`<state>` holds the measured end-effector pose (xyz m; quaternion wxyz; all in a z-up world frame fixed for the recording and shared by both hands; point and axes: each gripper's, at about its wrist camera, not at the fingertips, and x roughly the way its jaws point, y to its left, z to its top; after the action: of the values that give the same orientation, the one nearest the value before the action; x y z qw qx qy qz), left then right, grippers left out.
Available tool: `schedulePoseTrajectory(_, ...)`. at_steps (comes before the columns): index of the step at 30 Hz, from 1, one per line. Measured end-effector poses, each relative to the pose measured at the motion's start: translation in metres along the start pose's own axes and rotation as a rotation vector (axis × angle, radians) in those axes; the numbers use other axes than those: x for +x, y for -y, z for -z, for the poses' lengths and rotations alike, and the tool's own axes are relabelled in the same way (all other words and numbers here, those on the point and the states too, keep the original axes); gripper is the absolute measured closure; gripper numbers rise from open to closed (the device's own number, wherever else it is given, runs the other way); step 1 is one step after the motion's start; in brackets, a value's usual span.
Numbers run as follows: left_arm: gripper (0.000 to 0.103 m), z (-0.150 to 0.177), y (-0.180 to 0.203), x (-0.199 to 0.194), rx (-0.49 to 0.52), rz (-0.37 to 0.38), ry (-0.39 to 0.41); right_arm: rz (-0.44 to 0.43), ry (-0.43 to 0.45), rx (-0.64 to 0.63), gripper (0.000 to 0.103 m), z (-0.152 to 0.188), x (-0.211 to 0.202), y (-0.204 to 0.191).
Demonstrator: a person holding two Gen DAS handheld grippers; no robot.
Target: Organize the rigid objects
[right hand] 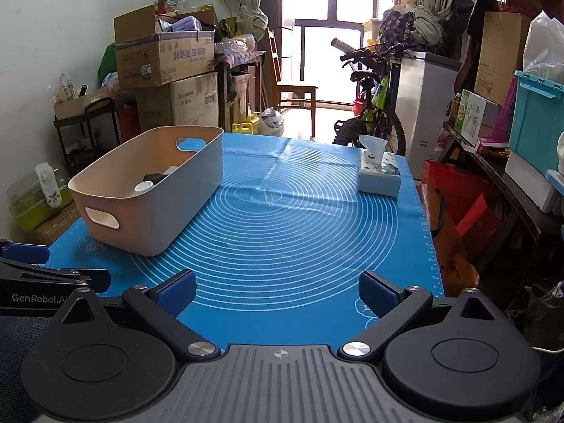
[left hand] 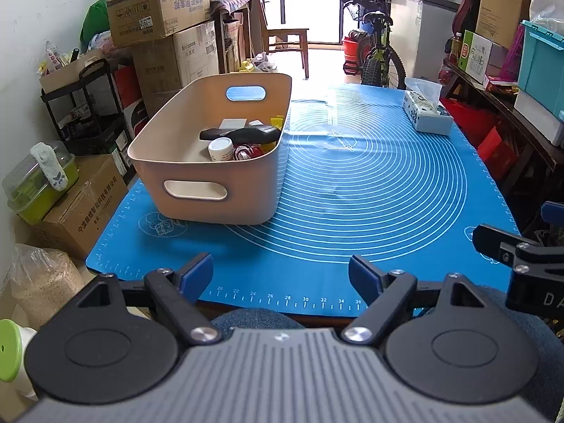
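Note:
A beige plastic bin (left hand: 197, 208) with handle slots stands on the left of the blue mat (left hand: 370, 194). Inside lie several small items: a white-capped jar (left hand: 220, 149), a black-handled tool (left hand: 243, 133), a red item (left hand: 246, 151) and a yellow piece (left hand: 276, 121). The bin also shows in the right wrist view (right hand: 165, 218), with the jar's white cap (right hand: 143, 186) visible. My left gripper (left hand: 281, 275) is open and empty at the mat's near edge. My right gripper (right hand: 278, 294) is open and empty, over the mat's near right part.
A tissue box (left hand: 426, 112) sits at the mat's far right, also in the right wrist view (right hand: 379, 172). Cardboard boxes (left hand: 158, 10) and a black cart (left hand: 88, 105) stand left of the table. A bicycle (left hand: 377, 53) is behind it, shelves (left hand: 511, 105) to the right.

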<state>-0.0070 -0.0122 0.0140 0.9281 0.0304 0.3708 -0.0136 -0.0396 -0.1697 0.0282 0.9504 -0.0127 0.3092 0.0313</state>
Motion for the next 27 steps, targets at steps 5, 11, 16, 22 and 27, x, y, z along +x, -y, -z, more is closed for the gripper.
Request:
schedulePoseTrajectory(5,0.019,0.0002,0.0014,0.0001,0.006,0.0,0.0,-0.002,0.0,0.003,0.005,0.0005,-0.0003,0.0002)
schedulePoseTrajectory(11,0.019,0.0004,0.002,-0.0003,0.012,0.0,0.001,-0.003,-0.004,0.005,0.005,0.0009,0.0005,0.0004)
schedulePoseTrajectory(16,0.019,0.0005,0.0024,-0.001,0.017,-0.001,0.005,-0.003,-0.003,0.006,0.005,0.0008,0.0004,0.0004)
schedulePoseTrajectory(22,0.019,0.0005,0.0029,-0.0015,0.018,-0.001,0.005,-0.004,-0.003,0.006,0.005,0.0008,0.0003,0.0006)
schedulePoseTrajectory(27,0.019,0.0005,0.0032,-0.0012,0.018,-0.001,0.005,-0.004,-0.003,0.006,0.005,0.0009,0.0004,0.0005)
